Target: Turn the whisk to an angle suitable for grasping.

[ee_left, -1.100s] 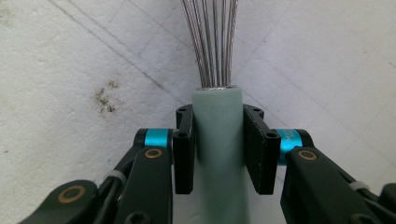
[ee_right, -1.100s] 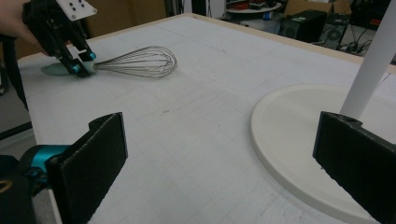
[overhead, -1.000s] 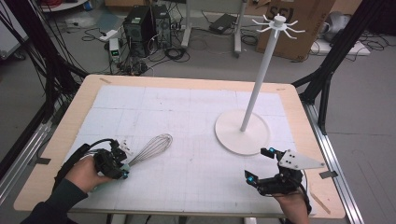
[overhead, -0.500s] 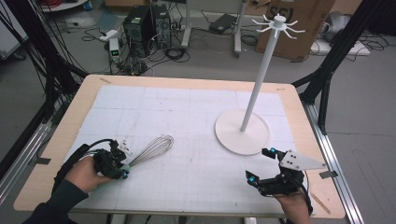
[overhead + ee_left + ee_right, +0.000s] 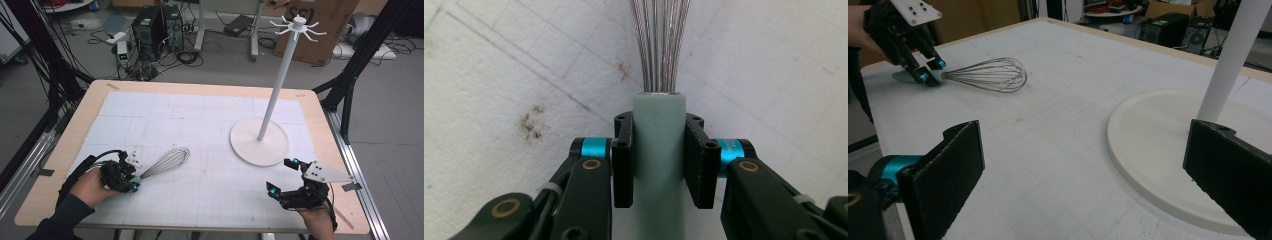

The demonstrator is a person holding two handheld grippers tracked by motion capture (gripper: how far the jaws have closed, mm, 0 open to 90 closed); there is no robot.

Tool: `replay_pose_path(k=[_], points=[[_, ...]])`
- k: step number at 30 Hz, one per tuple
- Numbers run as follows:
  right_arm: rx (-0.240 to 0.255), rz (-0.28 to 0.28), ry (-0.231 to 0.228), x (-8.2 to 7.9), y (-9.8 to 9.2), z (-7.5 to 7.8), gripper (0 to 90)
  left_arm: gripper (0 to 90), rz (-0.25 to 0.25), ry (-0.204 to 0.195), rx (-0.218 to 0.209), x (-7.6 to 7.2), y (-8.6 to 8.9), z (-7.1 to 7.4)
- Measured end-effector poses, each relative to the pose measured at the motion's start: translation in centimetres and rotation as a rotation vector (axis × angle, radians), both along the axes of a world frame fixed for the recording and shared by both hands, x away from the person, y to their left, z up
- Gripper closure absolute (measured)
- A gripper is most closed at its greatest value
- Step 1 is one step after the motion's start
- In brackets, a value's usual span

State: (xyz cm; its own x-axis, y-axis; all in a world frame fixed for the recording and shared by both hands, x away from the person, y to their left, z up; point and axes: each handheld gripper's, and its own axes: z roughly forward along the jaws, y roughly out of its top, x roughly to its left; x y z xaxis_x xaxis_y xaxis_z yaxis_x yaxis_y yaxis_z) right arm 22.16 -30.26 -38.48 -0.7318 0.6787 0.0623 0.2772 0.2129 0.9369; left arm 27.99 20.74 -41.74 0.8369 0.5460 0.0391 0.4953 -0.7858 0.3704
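Observation:
A wire whisk (image 5: 166, 162) with a pale green handle (image 5: 659, 150) lies on the white table mat at the front left. My left gripper (image 5: 131, 175) is shut on that handle, and in the left gripper view both black pads (image 5: 623, 160) press its sides just below the wires. From the right gripper view, the whisk (image 5: 990, 75) and the left gripper (image 5: 928, 70) show at the far left. My right gripper (image 5: 284, 176) rests open near the front right edge, its jaws spread wide with nothing between them. A tall white hook stand (image 5: 277, 80) rises from a round base (image 5: 260, 142) just beyond it.
The white mat (image 5: 200, 135) covers most of the wooden table (image 5: 60, 165). Beyond the far edge, a computer tower (image 5: 150, 25), cables and a cardboard box (image 5: 320, 25) sit on the floor. Black frame legs (image 5: 350, 85) stand at the right.

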Motion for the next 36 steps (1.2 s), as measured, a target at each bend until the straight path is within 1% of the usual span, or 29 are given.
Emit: replay_pose_path(k=[2,4,7,8,9,10,12,15,17,18,19,20,21,22,23,25,26,27,28,30,31,35,36], points=[[0.005,-0.003,0.005,0.0,-0.1,0.0,2.1,69.4,-0.004,0.003,-0.01,-0.1,-0.1,0.0],[0.003,-0.004,0.0,0.0,-0.1,0.0,2.1,69.5,-0.013,-0.002,-0.005,-0.2,-0.1,0.0],[0.005,-0.006,-0.003,-0.1,-0.3,0.0,2.1,69.5,-0.029,-0.02,-0.018,-0.3,-0.1,0.2],[0.007,-0.008,0.0,-0.1,-0.3,0.1,2.1,69.6,-0.025,-0.024,-0.024,-0.3,-0.1,0.3],[0.013,-0.009,0.005,-0.1,-0.3,0.1,2.1,69.6,-0.028,-0.019,-0.034,-0.3,0.0,0.4],[0.009,-0.01,-0.002,-0.1,-0.4,0.1,2.1,69.6,-0.029,-0.027,-0.043,-0.3,0.0,0.5],[0.008,-0.012,0.0,-0.2,-0.4,0.1,2.1,69.6,-0.034,-0.024,-0.064,-0.4,0.1,0.6],[0.014,-0.011,0.0,-0.2,-0.4,0.1,2.1,69.6,-0.054,-0.03,-0.067,-0.5,0.0,0.6],[0.013,-0.01,-0.001,-0.1,-0.4,0.1,2.1,69.6,-0.062,-0.033,-0.08,-0.6,-0.1,0.7],[0.012,-0.01,0.002,-0.2,-0.4,0.1,2.1,69.6,-0.067,-0.028,-0.087,-0.5,-0.2,0.7],[0.014,-0.01,0.004,-0.1,-0.4,0.0,2.1,69.6,-0.066,-0.041,-0.095,-0.6,-0.3,0.8],[0.01,-0.007,0.002,-0.1,-0.4,0.0,2.1,69.6,-0.071,-0.033,-0.11,-0.5,-0.4,0.9],[0.01,-0.009,0.0,0.0,-0.4,0.0,2.1,69.6,-0.075,-0.034,-0.117,-0.5,-0.5,1.0],[0.008,-0.008,-0.001,0.0,-0.4,-0.1,2.1,69.6,-0.081,-0.043,-0.124,-0.5,-0.7,1.1],[0.011,-0.007,0.005,0.0,-0.4,-0.1,2.1,69.5,-0.089,-0.038,-0.136,-0.5,-0.8,1.1],[0.009,-0.005,0.004,0.0,-0.4,-0.1,2.1,69.5,-0.121,-0.058,-0.143,-0.5,-1.3,1.2],[0.009,-0.004,0.002,0.0,-0.3,-0.1,2.2,69.5,-0.123,-0.067,-0.144,-0.6,-1.4,1.2],[0.008,-0.004,-0.002,0.0,-0.4,-0.1,2.2,69.5,-0.137,-0.063,-0.151,-0.5,-1.7,1.2],[0.009,0.003,0.004,0.0,-0.3,-0.1,2.1,69.5,-0.152,-0.058,-0.157,-0.4,-1.9,1.2],[0.005,0.004,0.009,0.0,-0.3,-0.2,2.1,69.5,-0.17,-0.059,-0.156,-0.4,-2.4,1.2],[0.006,0.005,0.012,0.0,-0.3,-0.2,2.1,69.5,-0.183,-0.068,-0.158,-0.5,-2.8,1.3],[0.008,0.003,0.01,0.0,-0.4,-0.1,2.1,69.5,-0.234,-0.047,-0.181,-0.3,-3.9,1.7],[0.009,0.003,0.012,0.0,-0.4,-0.1,2.1,69.5,-0.244,-0.048,-0.177,-0.3,-4.3,1.8]])
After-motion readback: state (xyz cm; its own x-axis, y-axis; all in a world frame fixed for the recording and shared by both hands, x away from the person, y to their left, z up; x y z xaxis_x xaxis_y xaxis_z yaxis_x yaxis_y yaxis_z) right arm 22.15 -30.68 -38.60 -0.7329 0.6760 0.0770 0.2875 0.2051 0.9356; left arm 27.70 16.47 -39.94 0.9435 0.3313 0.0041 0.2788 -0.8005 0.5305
